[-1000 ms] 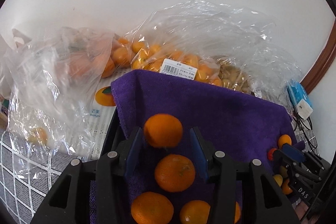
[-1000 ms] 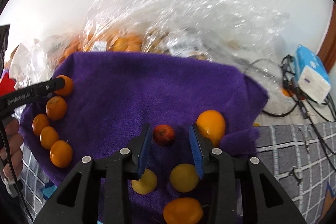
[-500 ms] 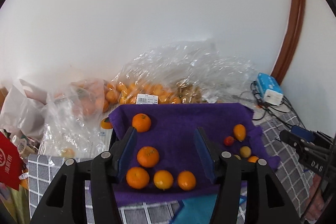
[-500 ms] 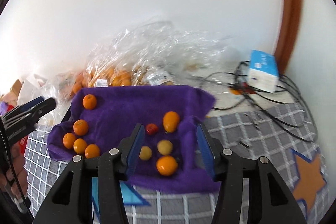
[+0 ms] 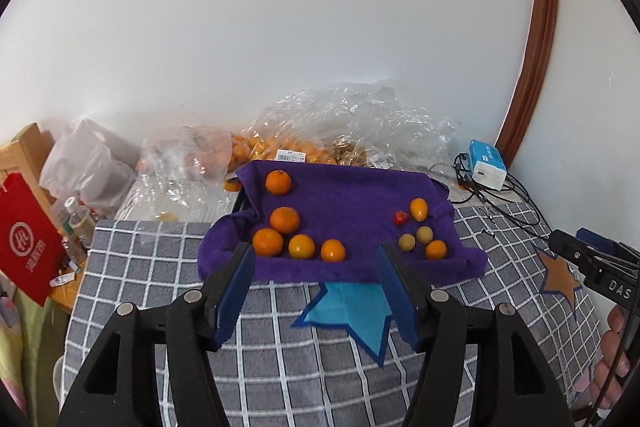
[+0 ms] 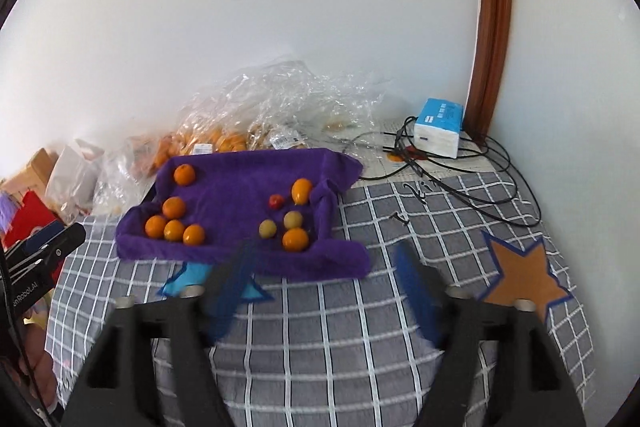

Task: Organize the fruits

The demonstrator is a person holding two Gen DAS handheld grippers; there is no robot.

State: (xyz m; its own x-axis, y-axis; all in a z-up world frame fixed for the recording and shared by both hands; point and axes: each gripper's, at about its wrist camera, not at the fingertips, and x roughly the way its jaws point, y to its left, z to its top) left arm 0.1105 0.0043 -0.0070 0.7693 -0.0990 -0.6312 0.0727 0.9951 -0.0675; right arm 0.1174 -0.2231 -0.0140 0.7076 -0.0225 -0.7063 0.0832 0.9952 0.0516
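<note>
A purple towel [image 5: 348,203] [image 6: 240,187] lies on a grey checked cloth [image 5: 280,347]. On its left part sit several oranges [image 5: 285,219] [image 6: 174,207]. On its right part sit a small red fruit [image 5: 400,217] [image 6: 275,201], an oval orange fruit [image 5: 419,209] [image 6: 301,190], two yellowish fruits [image 5: 407,242] [image 6: 267,228] and a small orange [image 5: 436,249] [image 6: 295,239]. My left gripper [image 5: 316,259] is open and empty, pulled back in front of the towel. My right gripper [image 6: 324,259] is open, empty and blurred, in front of the towel's right end.
Clear plastic bags of oranges [image 5: 280,147] [image 6: 224,135] lie behind the towel by the wall. A blue-white tissue pack [image 5: 486,169] [image 6: 438,127] and black cables [image 6: 460,167] are at the right. A red bag [image 5: 24,243] and bottles stand left.
Both grippers have pulled far back and up from the towel, so the whole towel and cloth now show. Both stay open and empty. The fruits have not moved.
</note>
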